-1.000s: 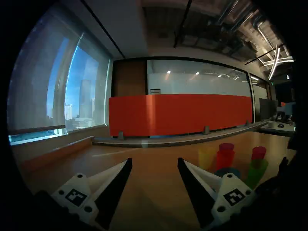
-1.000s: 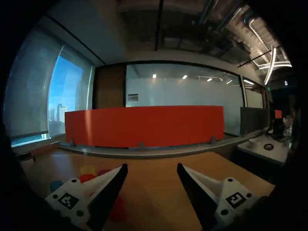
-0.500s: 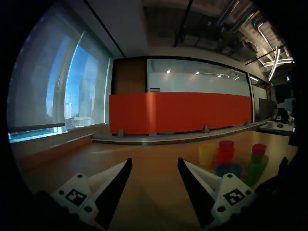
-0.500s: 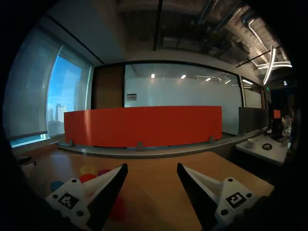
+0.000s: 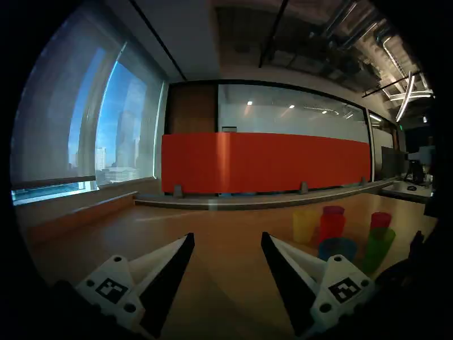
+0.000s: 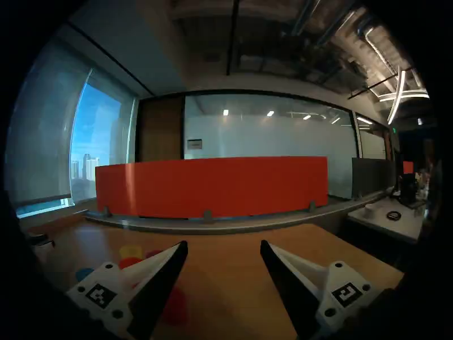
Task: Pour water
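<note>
Spanning the far side of the room, an orange partition (image 5: 266,163) stands along the back edge of a long wooden table (image 5: 226,218), with a glass wall above it and a tall window (image 5: 122,133) at the left that looks out on city towers. Overhead, pipes and strip lights run under a dark ceiling, too dim to make out in detail. In the right gripper view a side desk (image 6: 390,218) sits to the right of the table; the small dark things on it are too blurred to name. The left gripper (image 5: 226,235) hangs low over the tabletop with its two fingers spread wide and bare wood between them, gripping nothing. The right gripper (image 6: 223,243) is held the same way, fingers well apart and empty. The cups stand in a cluster on the table just beyond the left gripper's right-hand finger: a yellow cup (image 5: 304,225), a red cup (image 5: 332,224) just beside it, a blue cup (image 5: 337,248) nearer and partly cut off by the finger, and a green cup (image 5: 378,245) with a smaller red cup (image 5: 380,220) behind it. In the right gripper view the cups show as coloured patches, largely hidden behind that gripper's left-hand finger. Whether any cup holds water cannot be told.
</note>
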Tool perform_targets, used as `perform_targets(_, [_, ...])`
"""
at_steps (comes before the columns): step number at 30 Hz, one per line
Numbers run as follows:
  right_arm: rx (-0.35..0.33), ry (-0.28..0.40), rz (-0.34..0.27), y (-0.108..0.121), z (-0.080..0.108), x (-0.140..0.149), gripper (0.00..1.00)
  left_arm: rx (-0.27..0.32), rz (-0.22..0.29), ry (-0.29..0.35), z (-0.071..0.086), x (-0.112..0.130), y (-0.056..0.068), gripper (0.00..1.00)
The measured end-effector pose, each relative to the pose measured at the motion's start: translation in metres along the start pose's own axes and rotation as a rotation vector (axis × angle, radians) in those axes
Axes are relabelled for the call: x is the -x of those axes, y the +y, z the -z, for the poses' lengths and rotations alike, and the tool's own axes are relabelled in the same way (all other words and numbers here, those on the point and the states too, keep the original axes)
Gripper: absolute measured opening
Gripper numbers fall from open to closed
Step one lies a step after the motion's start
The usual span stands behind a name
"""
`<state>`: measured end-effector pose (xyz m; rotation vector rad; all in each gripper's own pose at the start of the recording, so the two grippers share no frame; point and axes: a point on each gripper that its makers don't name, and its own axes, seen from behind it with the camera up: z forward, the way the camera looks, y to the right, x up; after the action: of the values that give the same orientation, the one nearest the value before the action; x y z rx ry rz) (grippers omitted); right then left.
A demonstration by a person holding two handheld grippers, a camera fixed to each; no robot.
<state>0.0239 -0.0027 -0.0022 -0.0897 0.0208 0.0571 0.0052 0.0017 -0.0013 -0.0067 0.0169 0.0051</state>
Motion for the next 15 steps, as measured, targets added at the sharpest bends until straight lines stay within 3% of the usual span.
perform_targets(15, [0.002,0.011,-0.002,0.007,0.0046,-0.0029,0.99,0.0,-0.001,-0.003,-0.0002,0.0012,0.0002,0.87])
